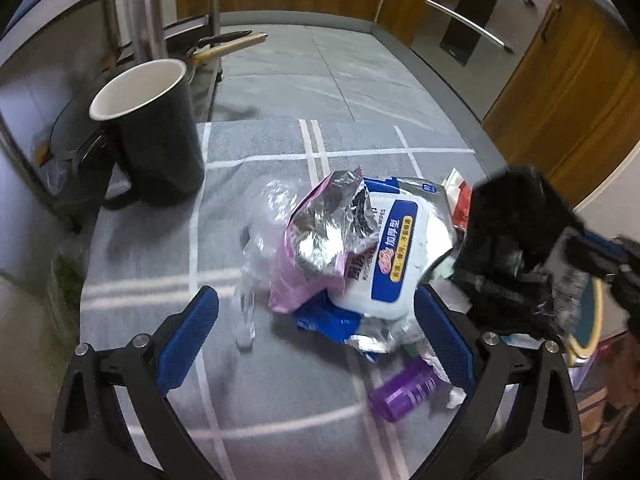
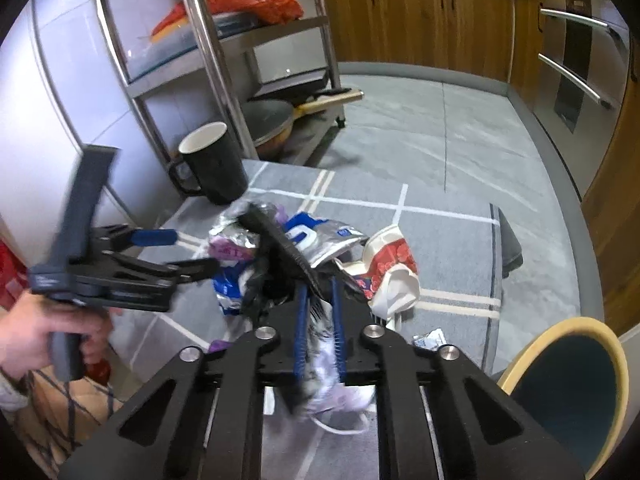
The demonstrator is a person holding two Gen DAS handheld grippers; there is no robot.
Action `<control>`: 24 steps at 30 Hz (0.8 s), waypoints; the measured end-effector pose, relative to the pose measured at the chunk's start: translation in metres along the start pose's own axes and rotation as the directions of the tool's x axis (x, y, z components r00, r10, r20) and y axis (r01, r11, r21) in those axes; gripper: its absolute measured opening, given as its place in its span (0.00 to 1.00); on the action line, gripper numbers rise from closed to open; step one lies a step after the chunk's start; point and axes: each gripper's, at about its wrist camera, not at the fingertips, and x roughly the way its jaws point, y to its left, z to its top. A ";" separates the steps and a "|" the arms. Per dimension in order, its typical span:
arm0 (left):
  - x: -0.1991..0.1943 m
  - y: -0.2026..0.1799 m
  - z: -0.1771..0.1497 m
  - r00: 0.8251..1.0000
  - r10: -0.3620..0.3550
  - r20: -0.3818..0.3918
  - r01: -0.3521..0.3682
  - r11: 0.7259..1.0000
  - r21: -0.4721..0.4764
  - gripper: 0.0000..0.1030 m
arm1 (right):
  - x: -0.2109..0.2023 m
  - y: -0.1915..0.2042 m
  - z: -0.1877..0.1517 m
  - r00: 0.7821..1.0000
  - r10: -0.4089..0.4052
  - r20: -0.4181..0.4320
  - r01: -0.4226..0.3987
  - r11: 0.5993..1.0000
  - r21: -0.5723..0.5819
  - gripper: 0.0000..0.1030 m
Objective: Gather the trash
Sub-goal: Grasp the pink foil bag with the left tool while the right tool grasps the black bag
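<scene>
A pile of trash lies on the grey checked tablecloth (image 1: pixel 140 260): a pink foil bag (image 1: pixel 304 272), a white and blue wipes pack (image 1: pixel 392 256), crumpled clear plastic (image 1: pixel 264 220) and a purple bottle (image 1: pixel 404 392). A crushed red and white paper cup (image 2: pixel 392 272) lies beside the pile. My left gripper (image 1: pixel 316 300) hangs open just above the pile, its blue pads on either side of the foil bag and wipes pack, touching nothing. My right gripper (image 2: pixel 319 292) is shut on the rim of a black trash bag (image 2: pixel 276 240), held at the pile's right side (image 1: pixel 512 232).
A black mug (image 1: pixel 156 136) with a white inside stands at the cloth's far left corner. A metal rack (image 2: pixel 208 60) with pans stands behind it. A round-backed chair (image 2: pixel 568 392) sits at the near right. A person's hand (image 2: pixel 28 332) holds the left gripper's handle.
</scene>
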 end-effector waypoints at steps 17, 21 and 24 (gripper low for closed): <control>0.005 0.006 0.001 0.998 0.056 0.030 -0.057 0.998 0.025 0.22 | -0.037 -0.011 -0.002 0.993 0.023 0.112 -0.035 0.994 0.102 0.06; -0.010 0.010 0.000 0.997 0.049 0.068 -0.048 0.999 -0.008 0.20 | -0.045 -0.015 -0.002 0.991 0.017 0.134 -0.033 0.993 0.117 0.06; -0.026 0.014 -0.002 0.996 0.014 0.089 -0.009 0.998 -0.060 0.20 | -0.053 -0.018 -0.004 0.989 0.015 0.150 -0.035 0.990 0.135 0.06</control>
